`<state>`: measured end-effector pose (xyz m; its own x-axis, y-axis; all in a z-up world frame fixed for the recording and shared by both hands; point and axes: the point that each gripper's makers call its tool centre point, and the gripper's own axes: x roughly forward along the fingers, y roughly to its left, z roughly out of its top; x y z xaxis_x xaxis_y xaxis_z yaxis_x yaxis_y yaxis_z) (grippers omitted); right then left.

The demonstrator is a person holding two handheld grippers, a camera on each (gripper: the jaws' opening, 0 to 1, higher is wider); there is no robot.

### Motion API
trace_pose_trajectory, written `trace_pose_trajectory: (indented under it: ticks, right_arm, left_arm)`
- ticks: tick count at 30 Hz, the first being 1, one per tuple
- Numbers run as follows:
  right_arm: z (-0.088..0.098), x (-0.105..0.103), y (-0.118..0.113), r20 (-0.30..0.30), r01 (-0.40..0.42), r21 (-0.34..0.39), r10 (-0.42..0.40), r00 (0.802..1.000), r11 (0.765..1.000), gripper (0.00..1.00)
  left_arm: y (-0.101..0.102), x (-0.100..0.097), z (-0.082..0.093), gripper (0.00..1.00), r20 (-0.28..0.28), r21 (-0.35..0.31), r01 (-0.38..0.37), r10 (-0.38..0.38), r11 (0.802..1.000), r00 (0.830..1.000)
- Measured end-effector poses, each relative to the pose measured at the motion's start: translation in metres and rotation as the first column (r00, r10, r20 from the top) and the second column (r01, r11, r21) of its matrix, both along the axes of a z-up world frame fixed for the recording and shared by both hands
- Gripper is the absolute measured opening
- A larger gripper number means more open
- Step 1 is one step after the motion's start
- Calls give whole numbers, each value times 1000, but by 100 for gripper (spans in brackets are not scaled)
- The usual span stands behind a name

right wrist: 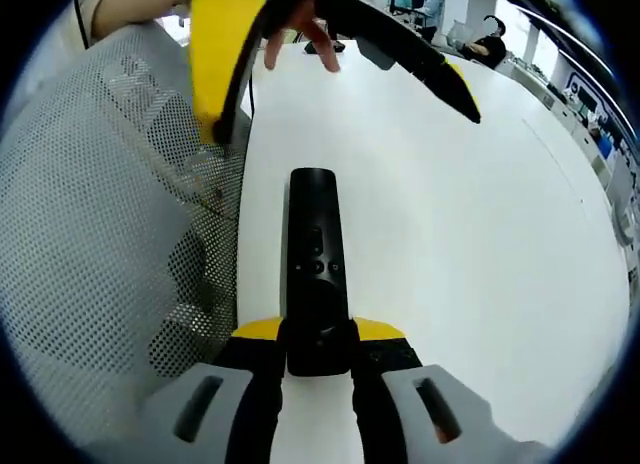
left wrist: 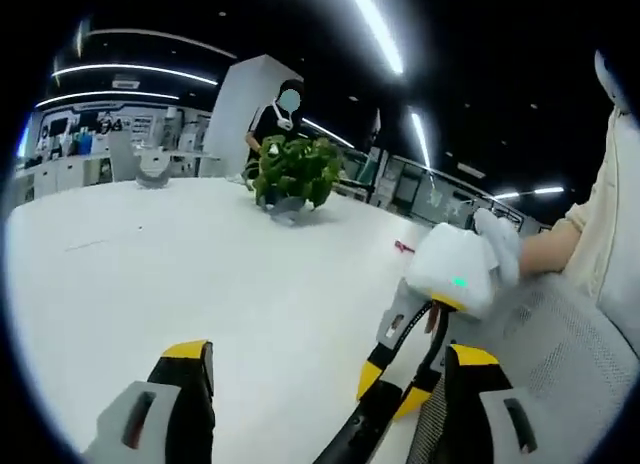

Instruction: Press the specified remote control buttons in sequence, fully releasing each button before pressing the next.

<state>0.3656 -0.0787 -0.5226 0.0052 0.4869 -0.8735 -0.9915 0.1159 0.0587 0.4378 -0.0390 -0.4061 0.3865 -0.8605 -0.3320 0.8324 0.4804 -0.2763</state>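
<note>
A slim black remote control (right wrist: 312, 254) points away over the white table (right wrist: 450, 244), its buttons facing up. My right gripper (right wrist: 318, 334) is shut on its near end, yellow-tipped jaws pressed to both sides. My left gripper (right wrist: 340, 94) hangs open above the remote's far end, one yellow jaw to the left and one dark jaw to the right. In the left gripper view, the left gripper (left wrist: 328, 354) has its jaws spread wide over the table (left wrist: 200, 274). The right gripper (left wrist: 392, 389) faces it from the right, with the remote (left wrist: 355, 434) dark between its jaws.
A grey mesh chair (right wrist: 110, 234) stands against the table edge beside the remote, also visible as the mesh chair (left wrist: 560, 354). A potted plant (left wrist: 295, 174) stands far back with a person behind it. A small red item (left wrist: 403, 248) lies near the edge.
</note>
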Motion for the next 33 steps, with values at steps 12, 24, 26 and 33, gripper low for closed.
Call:
trace_pose_trajectory:
  ticks: [12,24,26,33]
  right_arm:
    - [0,0,0,10,-13,-5,13,1000,1000,25]
    - [0,-1,0,11,-11,-4,11,1000,1000,25]
    - [0,-1,0,11,-10,-4,10,1000,1000,25]
    - [-1,-1,0,21,-4,10,4,1000,1000,25]
  left_arm:
    - [39,-2,79,100,224,-35,-213,216,976,950]
    - [111,-41,96,100,262,-76,-454,457,888,850]
    - [118,-48,100,100,251,-112,-501,512,858,822]
    - [148,-51,77,100,277,-84,-615,611,784,742]
